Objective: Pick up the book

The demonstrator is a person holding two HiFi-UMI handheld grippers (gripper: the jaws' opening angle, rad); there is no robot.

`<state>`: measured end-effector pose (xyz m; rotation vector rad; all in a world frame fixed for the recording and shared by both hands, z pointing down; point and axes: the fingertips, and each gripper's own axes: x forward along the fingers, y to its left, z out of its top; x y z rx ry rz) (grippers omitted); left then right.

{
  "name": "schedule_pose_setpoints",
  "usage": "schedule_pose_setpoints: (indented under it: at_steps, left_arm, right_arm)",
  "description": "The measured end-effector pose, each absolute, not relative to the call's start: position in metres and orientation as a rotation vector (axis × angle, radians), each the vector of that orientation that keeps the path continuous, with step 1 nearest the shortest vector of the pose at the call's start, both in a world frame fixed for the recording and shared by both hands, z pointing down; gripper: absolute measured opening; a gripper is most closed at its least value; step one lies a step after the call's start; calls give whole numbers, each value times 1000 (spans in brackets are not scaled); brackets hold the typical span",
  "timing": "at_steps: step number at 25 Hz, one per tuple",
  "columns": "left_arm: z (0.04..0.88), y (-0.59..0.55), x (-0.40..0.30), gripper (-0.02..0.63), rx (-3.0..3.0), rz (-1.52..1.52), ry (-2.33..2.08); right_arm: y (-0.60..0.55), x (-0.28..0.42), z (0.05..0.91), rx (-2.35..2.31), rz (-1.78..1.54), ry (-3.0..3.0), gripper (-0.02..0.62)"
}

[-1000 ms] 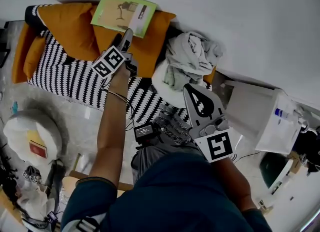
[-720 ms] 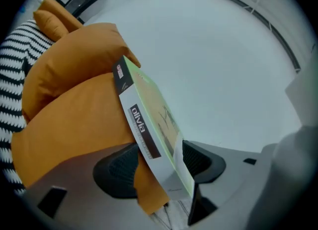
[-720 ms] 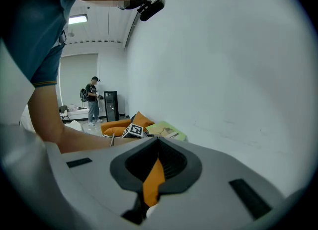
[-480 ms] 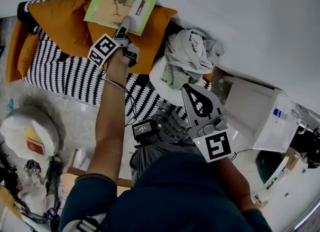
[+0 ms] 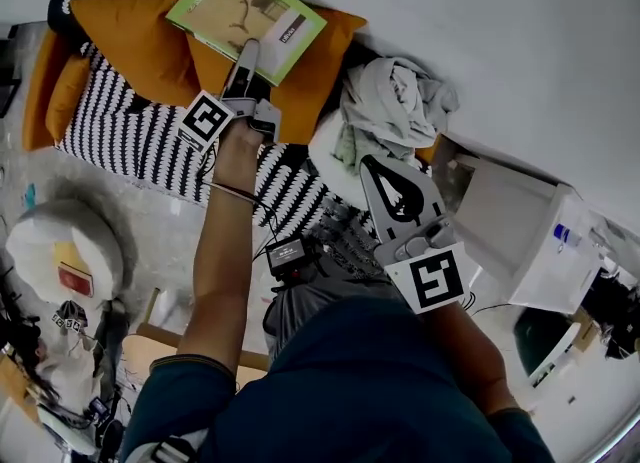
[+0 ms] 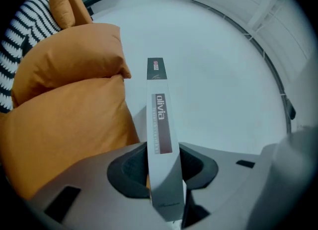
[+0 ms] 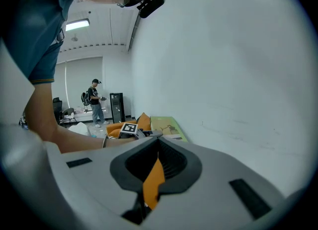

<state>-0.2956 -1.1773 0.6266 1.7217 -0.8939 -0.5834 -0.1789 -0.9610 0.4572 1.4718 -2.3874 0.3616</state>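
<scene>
Book (image 5: 245, 13) by orange cushions (image 5: 130, 41), L gripper (image 5: 247, 51) fingers just closed onto its edge, clothes pile (image 5: 395, 111) nearby, R gripper (image 5: 375, 171) fingers shut

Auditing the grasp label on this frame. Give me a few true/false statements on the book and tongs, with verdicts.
1. The left tongs clamp the book. True; they have just been closing, and the book's edge sits between them.
2. The book's cover is red. False: it is green.
3. The right tongs touch the book. False: they are well apart from it.
4. The pillows by the book are orange. True.
</scene>
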Motion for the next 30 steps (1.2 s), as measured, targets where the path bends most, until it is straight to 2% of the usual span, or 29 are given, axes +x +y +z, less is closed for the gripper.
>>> schedule_pose_setpoints:
  at_steps: [8,19,30]
  left_arm:
    - [539,-1128,-313,132,1831,-744,-878]
    - [369,-1026,-348,132,2448,-581,-1188]
    - [284,-884,-345,132,2821,-253,-1580]
  right_arm:
    - [-958,-192,435,1425,302,-2469,14]
    - [-931,-214,372,1367,158,-2665,14]
    - [-870,-226,299,1296,-26,-2834,14]
